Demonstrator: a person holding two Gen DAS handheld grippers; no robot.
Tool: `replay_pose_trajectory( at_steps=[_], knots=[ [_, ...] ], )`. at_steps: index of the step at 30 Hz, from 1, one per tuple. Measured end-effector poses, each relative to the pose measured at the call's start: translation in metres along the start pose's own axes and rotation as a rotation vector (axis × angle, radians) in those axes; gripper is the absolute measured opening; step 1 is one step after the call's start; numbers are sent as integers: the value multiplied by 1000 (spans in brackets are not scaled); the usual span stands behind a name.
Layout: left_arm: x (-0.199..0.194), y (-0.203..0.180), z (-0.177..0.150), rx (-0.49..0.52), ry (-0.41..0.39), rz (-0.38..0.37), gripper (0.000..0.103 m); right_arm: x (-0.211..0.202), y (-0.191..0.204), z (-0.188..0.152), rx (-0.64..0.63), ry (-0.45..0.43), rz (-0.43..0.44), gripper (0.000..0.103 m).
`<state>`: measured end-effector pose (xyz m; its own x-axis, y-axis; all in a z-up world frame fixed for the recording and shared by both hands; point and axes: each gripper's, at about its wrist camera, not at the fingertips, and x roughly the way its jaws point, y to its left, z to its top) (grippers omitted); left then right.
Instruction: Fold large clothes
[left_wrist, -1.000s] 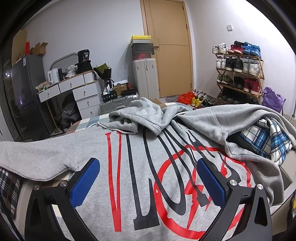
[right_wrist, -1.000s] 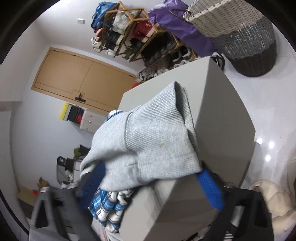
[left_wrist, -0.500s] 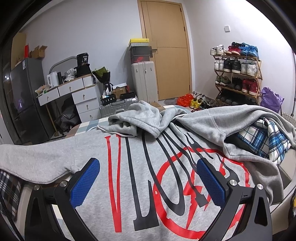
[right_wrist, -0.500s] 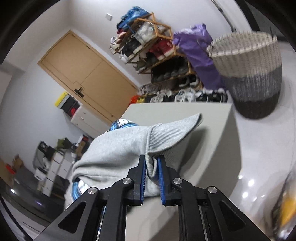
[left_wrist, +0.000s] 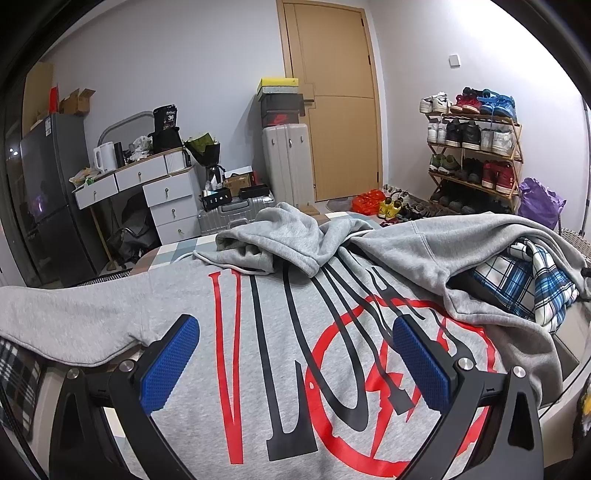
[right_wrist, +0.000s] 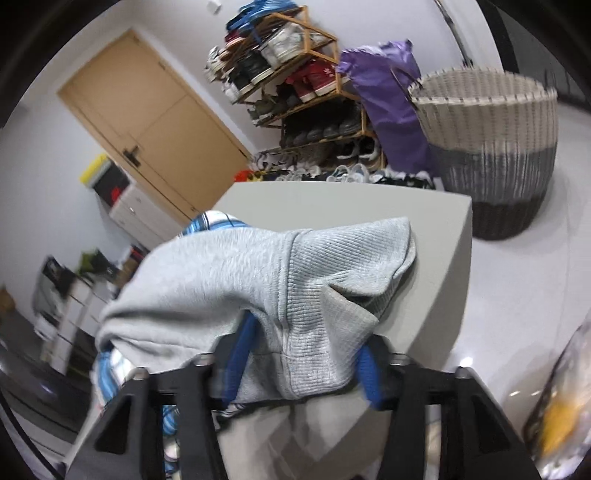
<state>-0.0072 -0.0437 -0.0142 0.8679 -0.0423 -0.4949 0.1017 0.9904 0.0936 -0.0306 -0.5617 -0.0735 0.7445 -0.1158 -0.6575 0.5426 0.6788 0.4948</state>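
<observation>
Grey hoodie (left_wrist: 295, 350) lies spread on a pale table (right_wrist: 332, 206), its cuff (right_wrist: 332, 295) over the corner; door (left_wrist: 340, 110) and shoe rack (left_wrist: 476, 147) behind, woven basket (right_wrist: 491, 155) beside the table, contents hidden. Left gripper (left_wrist: 295, 362) hangs wide open above the hoodie's print. Right gripper (right_wrist: 299, 354) jaws are opening around the cuff, apparently still touching, though blurred.

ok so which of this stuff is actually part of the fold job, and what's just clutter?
Job:
- grey printed hoodie
- its ribbed grey cuff, between the right gripper's opening jaws
- left gripper, open over the print

Lying about:
- blue plaid shirt
- woven two-tone laundry basket
- wooden shoe rack
- purple bag
- silver hard-shell suitcase
</observation>
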Motion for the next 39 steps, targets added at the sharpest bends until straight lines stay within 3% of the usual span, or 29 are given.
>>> replay_pose_trajectory(
  at_steps=[4, 6, 10, 16, 22, 27, 31, 35, 39],
  knots=[
    [1, 1, 0, 1, 4, 6, 102, -13, 6, 8, -5, -76, 26, 14],
    [2, 3, 0, -2, 8, 8, 102, -32, 23, 17, -96, -187, -7, 13],
    [6, 3, -1, 7, 13, 23, 102, -59, 72, 47, -272, -313, -56, 13],
    [10, 4, -5, 22, 23, 51, 102, -70, 153, 114, -422, -366, -137, 12],
    [12, 9, -6, 26, 28, 71, 102, -61, 189, 156, -367, -375, -225, 12],
    [9, 23, -6, 22, 24, 87, 102, -56, 207, 172, -345, -390, -248, 12],
    [2, 43, -5, 2, 6, 97, 102, -76, 255, 171, -376, -446, -164, 12],
    [-6, 70, -4, -48, -15, 108, 102, -93, 327, 138, -519, -478, -37, 12],
    [-16, 100, -8, -93, -31, 119, 102, -94, 405, 78, -610, -398, 186, 12]
  ],
)
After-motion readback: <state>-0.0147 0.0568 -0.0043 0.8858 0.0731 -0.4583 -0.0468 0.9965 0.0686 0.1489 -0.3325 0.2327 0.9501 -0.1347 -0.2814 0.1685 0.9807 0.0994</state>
